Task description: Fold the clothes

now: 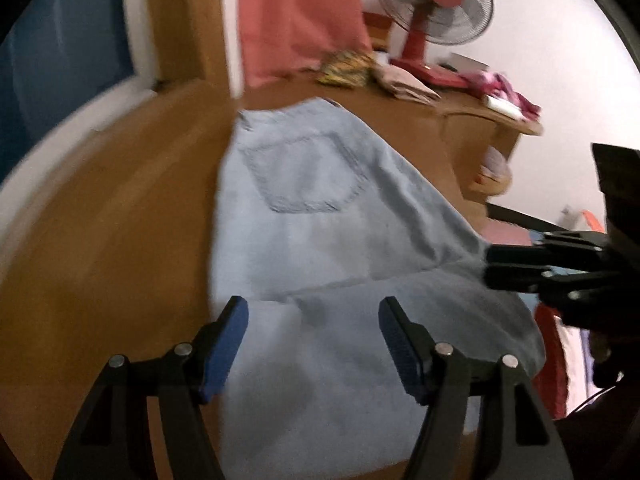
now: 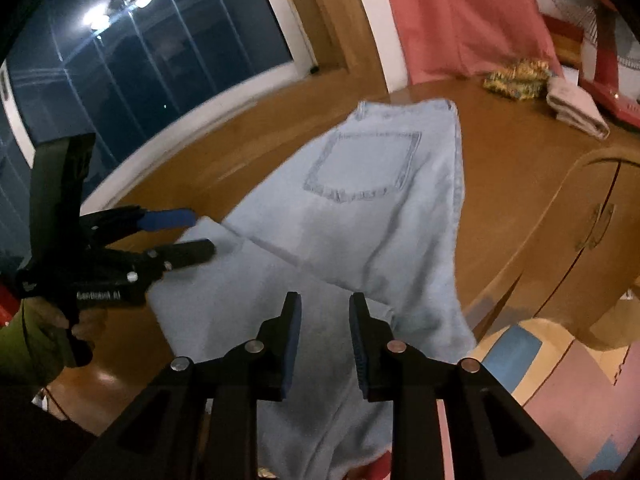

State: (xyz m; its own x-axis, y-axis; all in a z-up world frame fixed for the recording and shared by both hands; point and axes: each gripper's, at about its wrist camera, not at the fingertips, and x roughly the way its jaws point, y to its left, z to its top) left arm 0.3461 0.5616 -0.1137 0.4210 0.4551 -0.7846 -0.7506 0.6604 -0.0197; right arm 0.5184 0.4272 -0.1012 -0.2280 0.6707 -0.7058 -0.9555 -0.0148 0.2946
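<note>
Light blue jeans (image 1: 320, 200) (image 2: 380, 220) lie on a wooden table (image 1: 120, 220) (image 2: 500, 168), back pocket up and waistband at the far end. A fold line crosses them near me, and the near part hangs over the table's front edge. My left gripper (image 1: 313, 312) hovers open over the near cloth with nothing between its fingers. In the right wrist view the left gripper (image 2: 200, 234) sits at the jeans' left folded corner. My right gripper (image 2: 325, 306) is open above the near fold. In the left wrist view the right gripper (image 1: 487, 266) is at the jeans' right edge.
A red fan (image 1: 432, 8), a patterned cloth (image 1: 346, 68) (image 2: 514, 78) and a folded beige cloth (image 1: 404, 80) (image 2: 576, 108) stand at the table's far right. A dark window (image 2: 140, 60) runs along the left. A wooden cabinet (image 2: 592, 220) stands to the right.
</note>
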